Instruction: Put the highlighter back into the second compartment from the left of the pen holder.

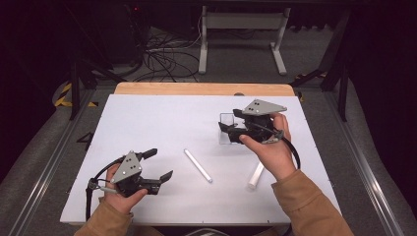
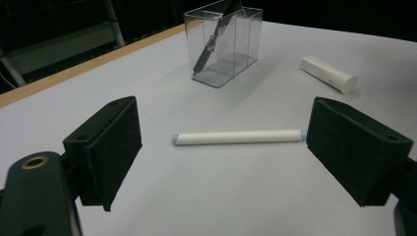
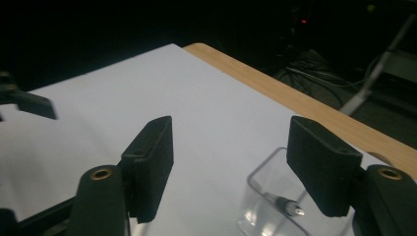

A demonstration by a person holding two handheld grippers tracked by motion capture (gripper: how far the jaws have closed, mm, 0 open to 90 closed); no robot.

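A clear plastic box stands on the white board at the right. My right gripper hovers just above it, open, with nothing between its pads. In the right gripper view the box lies below the gripper, with a dark pen inside. A thin white stick lies mid-board. My left gripper rests open at the lower left, pointing at it. The left gripper view has the stick lying crosswise just beyond the gripper, untouched, and the box with the pen leaning in it.
A thicker white cylinder lies near the right forearm, also seen as the cylinder right of the box. The table's wooden edge runs along the far side. Cables and a desk frame lie on the floor beyond.
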